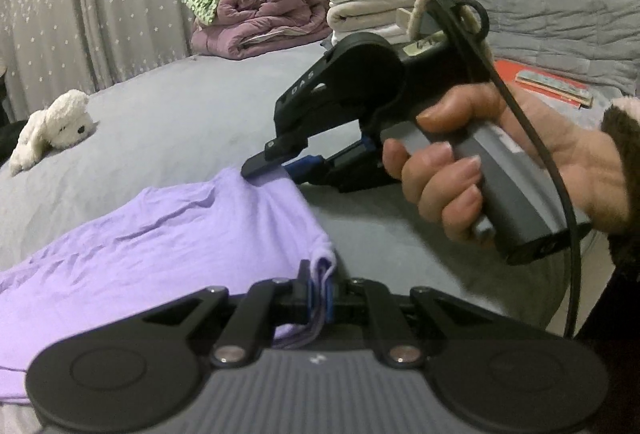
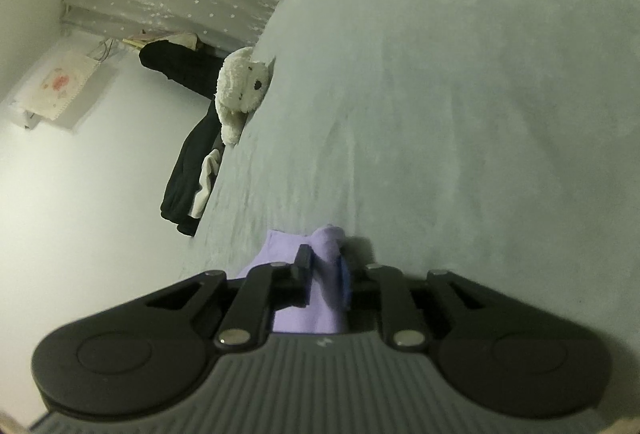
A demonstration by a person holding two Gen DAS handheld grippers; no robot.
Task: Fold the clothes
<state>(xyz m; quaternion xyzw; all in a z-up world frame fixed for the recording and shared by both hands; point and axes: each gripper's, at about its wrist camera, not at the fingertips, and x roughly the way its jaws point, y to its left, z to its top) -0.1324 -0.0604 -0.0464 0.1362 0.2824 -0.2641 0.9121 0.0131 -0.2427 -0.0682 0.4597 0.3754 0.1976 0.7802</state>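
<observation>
Garment (image 1: 140,246) on bed (image 1: 180,114) | left gripper (image 1: 316,294) jaws clenched on hem | right gripper (image 2: 324,274) jaws grasping corner

Black two-finger left gripper (image 1: 318,294): ribbed grey housing showing between two round black discs, silver rivets sitting on its linkage arms, blue pads lining the fingers. Matching black right gripper (image 1: 276,170), seen just above the left gripper: white lettering running along its black shell, grey handle below, black cable (image 1: 532,138) looping off the back. Right hand (image 1: 480,162) wearing a dark brown fuzzy sleeve cuff (image 1: 620,162). Right wrist view showing the same build (image 2: 324,274).
</observation>
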